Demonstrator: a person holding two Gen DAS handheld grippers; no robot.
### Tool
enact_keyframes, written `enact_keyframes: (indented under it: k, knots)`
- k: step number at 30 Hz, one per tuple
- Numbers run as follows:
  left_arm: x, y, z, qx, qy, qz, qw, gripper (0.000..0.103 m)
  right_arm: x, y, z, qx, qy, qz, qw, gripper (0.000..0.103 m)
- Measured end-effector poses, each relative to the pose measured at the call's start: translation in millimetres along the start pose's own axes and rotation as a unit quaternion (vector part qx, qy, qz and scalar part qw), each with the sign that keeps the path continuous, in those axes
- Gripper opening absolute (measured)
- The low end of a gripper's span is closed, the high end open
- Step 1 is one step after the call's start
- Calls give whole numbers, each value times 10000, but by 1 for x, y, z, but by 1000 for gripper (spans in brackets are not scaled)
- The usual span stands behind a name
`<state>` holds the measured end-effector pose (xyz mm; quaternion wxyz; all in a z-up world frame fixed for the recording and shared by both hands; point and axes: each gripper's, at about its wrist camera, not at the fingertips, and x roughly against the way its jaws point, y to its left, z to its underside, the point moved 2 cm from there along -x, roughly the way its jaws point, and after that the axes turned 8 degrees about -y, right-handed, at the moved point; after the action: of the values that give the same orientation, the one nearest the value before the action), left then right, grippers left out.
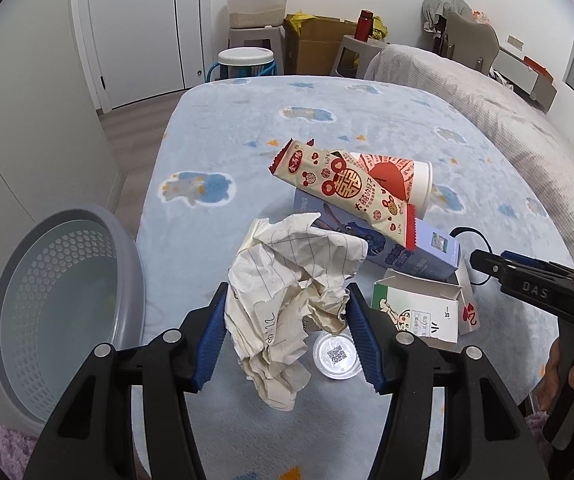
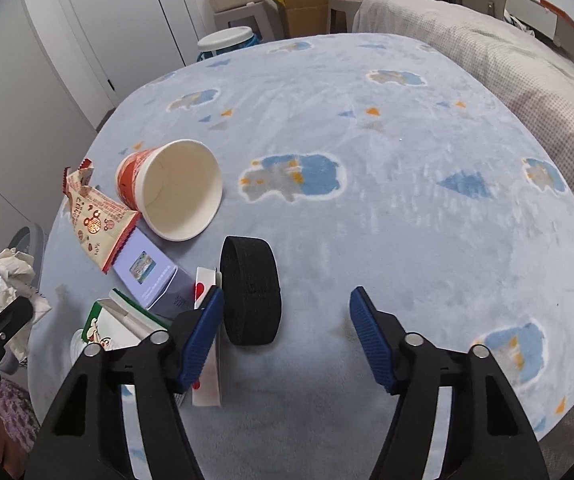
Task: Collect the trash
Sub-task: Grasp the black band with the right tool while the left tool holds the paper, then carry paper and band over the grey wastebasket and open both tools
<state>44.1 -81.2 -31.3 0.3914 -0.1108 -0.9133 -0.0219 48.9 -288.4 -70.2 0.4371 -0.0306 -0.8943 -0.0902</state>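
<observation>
My left gripper (image 1: pixel 287 304) is shut on a crumpled sheet of lined paper (image 1: pixel 295 280) and holds it above the blue blanket (image 1: pixel 223 128); the paper also shows in the right wrist view (image 2: pixel 15 280). A grey perforated trash basket (image 1: pixel 63 304) stands to its left. On the blanket lie a red-and-cream snack wrapper (image 1: pixel 347 192), a paper cup (image 2: pixel 171 196) on its side, a purple carton (image 1: pixel 423 256), a green-and-white carton (image 1: pixel 415 312) and a round plastic lid (image 1: pixel 337 356). My right gripper (image 2: pixel 287 308) is open and empty, just right of a black band roll (image 2: pixel 251 292).
A grey bedspread (image 2: pixel 527 64) lies at the right. Beyond the bed stand a white door (image 1: pixel 135 28), a stool with a white bin (image 1: pixel 257 4), a cardboard box (image 1: pixel 319 44) and a red bottle (image 1: pixel 365 24).
</observation>
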Motion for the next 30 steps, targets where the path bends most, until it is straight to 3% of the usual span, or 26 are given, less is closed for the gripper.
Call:
enact_keyframes:
  k: [4, 8, 21, 30]
  knots:
    - [-1, -1, 2, -9, 29, 2, 10000, 55, -8, 2, 2, 35, 132, -10, 9999, 18]
    - [0, -1, 3, -6, 41, 24, 10000, 55, -4, 1, 1, 18, -20, 31, 10000, 10]
    - [27, 13, 5, 103, -138, 52, 9998, 55, 38, 0, -1, -102, -590, 271, 9978, 7]
    - [49, 60, 10, 369, -310, -141, 9987, 55, 70, 68, 1, 133, -740, -270, 9968, 7]
